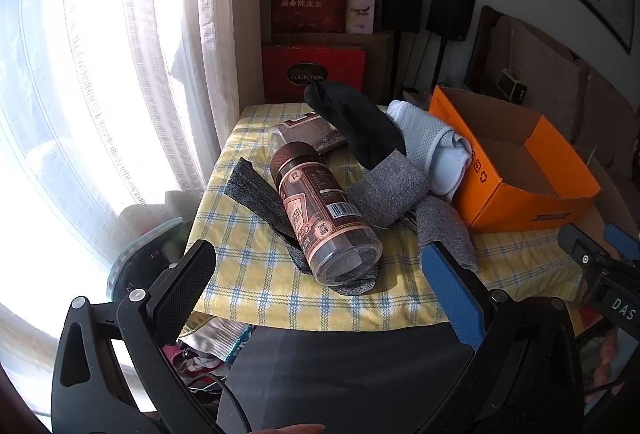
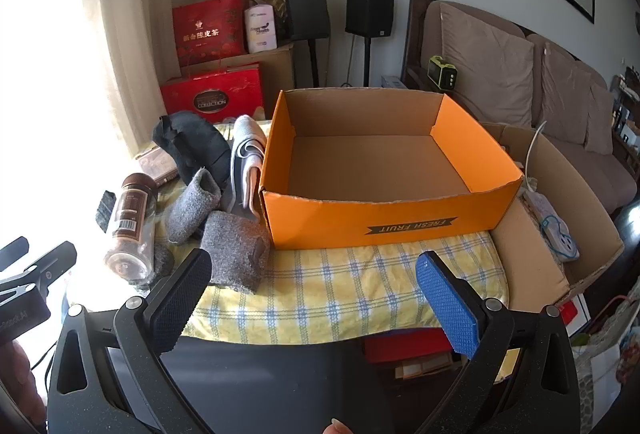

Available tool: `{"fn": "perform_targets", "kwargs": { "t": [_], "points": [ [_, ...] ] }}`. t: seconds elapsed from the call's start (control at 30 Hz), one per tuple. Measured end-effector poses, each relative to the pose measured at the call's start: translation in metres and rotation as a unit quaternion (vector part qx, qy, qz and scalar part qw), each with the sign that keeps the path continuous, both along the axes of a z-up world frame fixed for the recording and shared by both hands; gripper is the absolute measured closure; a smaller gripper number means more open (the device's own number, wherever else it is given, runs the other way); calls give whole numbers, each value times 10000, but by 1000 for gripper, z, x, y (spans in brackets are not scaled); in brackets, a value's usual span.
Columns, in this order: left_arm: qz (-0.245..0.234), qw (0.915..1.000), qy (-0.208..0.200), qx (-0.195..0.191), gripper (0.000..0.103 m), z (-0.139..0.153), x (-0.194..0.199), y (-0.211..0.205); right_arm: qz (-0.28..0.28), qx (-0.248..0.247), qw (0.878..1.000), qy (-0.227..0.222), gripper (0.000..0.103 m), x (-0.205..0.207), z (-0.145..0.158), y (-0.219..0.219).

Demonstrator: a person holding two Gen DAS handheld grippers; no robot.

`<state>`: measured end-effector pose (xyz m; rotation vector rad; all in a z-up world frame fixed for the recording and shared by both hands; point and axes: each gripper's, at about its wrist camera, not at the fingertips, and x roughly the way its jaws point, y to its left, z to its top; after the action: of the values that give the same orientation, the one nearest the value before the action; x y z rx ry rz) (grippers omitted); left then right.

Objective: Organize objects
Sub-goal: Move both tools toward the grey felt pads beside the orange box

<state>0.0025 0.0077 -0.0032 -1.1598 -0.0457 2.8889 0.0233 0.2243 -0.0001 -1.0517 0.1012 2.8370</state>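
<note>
Both claws (image 1: 320, 274) (image 2: 314, 278) agape, near edge

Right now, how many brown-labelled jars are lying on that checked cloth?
2: one jar lies in front atop a grey sock; the second jar lies behind it, partly hidden under the black cloth. Others may be hidden.

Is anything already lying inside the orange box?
No, the orange box shows only its bare cardboard floor, while the bottle and socks lie outside on the cloth.
</note>
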Motion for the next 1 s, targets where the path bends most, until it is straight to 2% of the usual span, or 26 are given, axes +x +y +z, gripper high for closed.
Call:
{"fn": "perform_targets", "kwargs": {
  "t": [1.0],
  "points": [
    [-90, 9999, -23, -76, 0, -6, -9, -5, 41, 64, 10000, -35, 0, -4, -3, -1]
  ]
}}
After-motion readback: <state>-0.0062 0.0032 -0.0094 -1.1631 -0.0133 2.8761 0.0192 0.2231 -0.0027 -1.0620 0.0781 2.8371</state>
